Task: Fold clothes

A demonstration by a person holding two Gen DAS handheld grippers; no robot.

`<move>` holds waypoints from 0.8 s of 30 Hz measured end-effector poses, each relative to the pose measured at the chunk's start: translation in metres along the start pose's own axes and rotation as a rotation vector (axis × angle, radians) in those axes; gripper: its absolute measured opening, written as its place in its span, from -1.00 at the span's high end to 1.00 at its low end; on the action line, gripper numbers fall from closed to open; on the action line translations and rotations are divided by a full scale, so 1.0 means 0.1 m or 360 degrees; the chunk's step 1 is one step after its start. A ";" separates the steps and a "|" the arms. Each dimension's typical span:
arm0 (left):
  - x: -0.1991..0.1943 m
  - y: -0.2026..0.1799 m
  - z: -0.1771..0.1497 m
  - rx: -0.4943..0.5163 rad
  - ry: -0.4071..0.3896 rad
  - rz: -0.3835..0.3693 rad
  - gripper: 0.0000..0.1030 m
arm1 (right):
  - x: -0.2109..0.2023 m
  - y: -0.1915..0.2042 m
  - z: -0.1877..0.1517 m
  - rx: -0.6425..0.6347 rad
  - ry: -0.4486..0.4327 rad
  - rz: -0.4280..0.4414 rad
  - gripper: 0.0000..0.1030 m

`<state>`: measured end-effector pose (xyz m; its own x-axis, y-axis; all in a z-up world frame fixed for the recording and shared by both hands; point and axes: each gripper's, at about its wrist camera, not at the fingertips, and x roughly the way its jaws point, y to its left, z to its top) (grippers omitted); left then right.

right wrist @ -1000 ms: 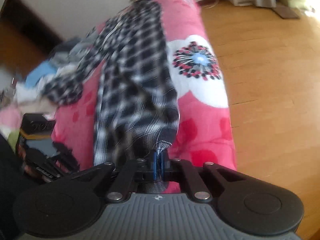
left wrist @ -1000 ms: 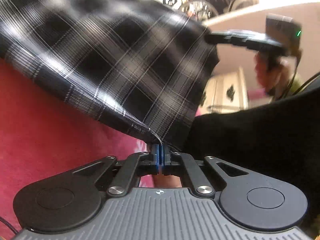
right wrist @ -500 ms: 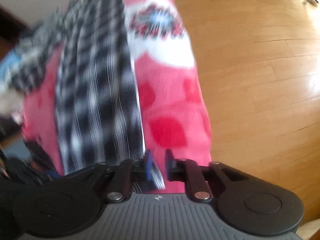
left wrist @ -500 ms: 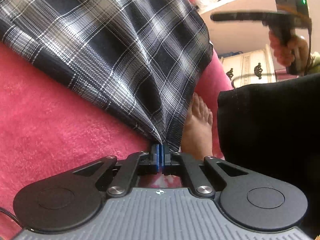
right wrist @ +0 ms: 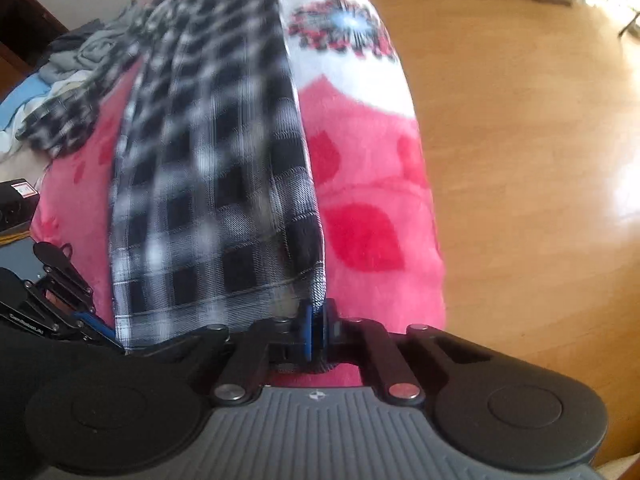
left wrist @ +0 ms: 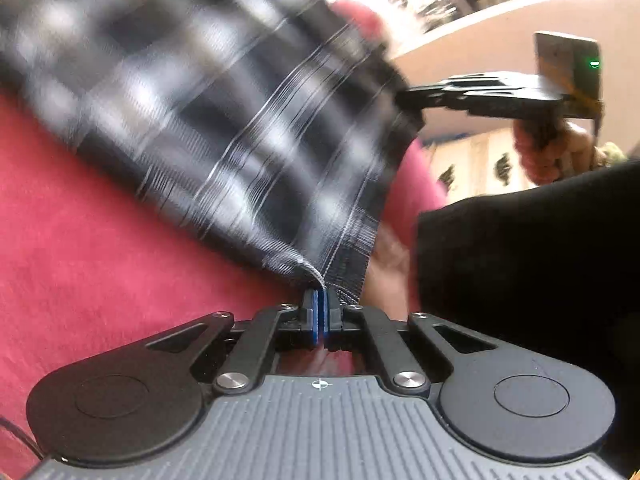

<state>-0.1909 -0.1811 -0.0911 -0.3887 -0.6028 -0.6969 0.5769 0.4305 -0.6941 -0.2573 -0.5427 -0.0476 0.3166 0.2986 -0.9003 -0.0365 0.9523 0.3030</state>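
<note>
We hold the plaid shirt (right wrist: 208,184) by 2 hem corners over the pink blanket (right wrist: 372,208): left gripper (left wrist: 320,300) clamped on 1, right gripper (right wrist: 318,322) pinching the other. Step: spreading before folding. Next, likely lay it flat, tension even.

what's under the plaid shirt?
Under the plaid shirt lies the pink floral blanket, visible at both sides. Whatever lies beneath the covered middle cannot be seen.

Gripper body: left gripper (left wrist: 319,312) black linkage, grey ribbed housing, silver screws
Pads: blue
Right gripper (right wrist: 318,328): same build
Clothing: black garment (left wrist: 532,264)
</note>
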 end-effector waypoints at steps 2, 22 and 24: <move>-0.05 -0.10 -0.01 0.0102 -0.0023 -0.0024 1.00 | -0.14 0.04 0.02 -0.0032 -0.0043 -0.0015 0.92; 0.12 -0.10 -0.29 0.0270 0.0249 0.0016 1.00 | 0.01 -0.06 -0.04 -0.0082 0.0189 -0.0271 0.78; -0.08 -0.05 -0.27 0.0271 0.0174 0.0024 0.92 | 0.02 -0.10 -0.06 -0.0091 0.0256 -0.0297 0.62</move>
<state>-0.2103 -0.1605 -0.0871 -0.4493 -0.5166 -0.7289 0.6927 0.3139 -0.6494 -0.2619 -0.5508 -0.0543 0.1682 0.1190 -0.9785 -0.0468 0.9925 0.1127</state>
